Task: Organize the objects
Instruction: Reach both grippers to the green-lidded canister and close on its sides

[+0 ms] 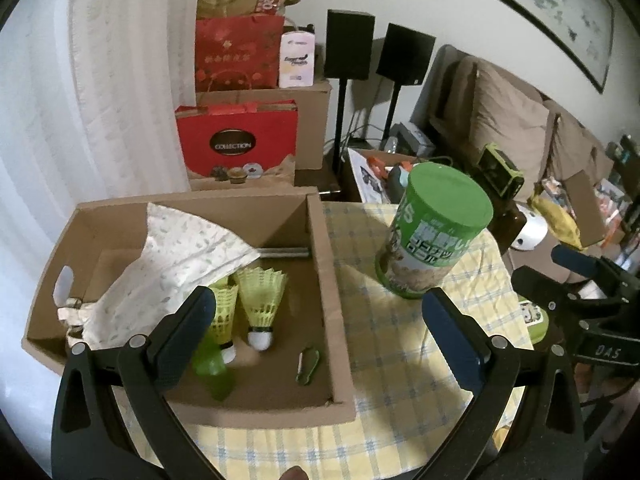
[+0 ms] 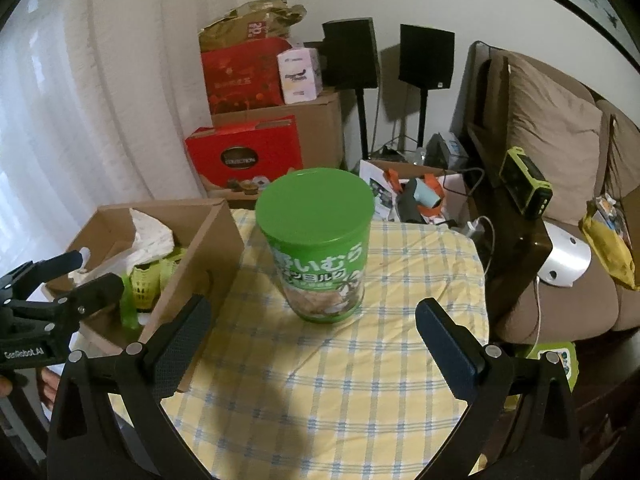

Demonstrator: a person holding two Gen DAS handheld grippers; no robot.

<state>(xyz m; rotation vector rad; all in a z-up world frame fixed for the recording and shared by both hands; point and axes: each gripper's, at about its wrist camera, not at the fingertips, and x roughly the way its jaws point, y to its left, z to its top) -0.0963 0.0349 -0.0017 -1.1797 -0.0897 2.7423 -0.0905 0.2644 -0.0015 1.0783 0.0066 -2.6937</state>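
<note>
- Your left gripper (image 1: 318,334) hung w/ jaws spread wide, nothing between them; it sat over the near right corner of the cardboard box (image 1: 320,240), one finger above the box interior, the other above the cloth beside it.
- Your right gripper (image 2: 312,334) was likewise spread wide & empty; the green canister (image 2: 320,248) stood upright just ahead of it, centred between the fingers but not touched.
- Canister stood on the yellow checked tablecloth (image 2: 360,392), just right of the box, apart from its wall; green lid on, Japanese print on the label.
- Inside the box: two yellow-green shuttlecocks (image 1: 262,300) standing cork-down side by side near the front; a white patterned cloth (image 1: 180,256) bunched in the left half; a grey rod (image 1: 284,253) along the back, partly under the cloth; a green translucent piece (image 1: 212,364) by the left finger; a small green clip-like item (image 1: 307,364) lying flat on the box floor near the right wall.
- From the left view your right gripper showed at the far right edge, near a green item (image 1: 534,318) at the table's edge; couldn't tell what that item was.
</note>
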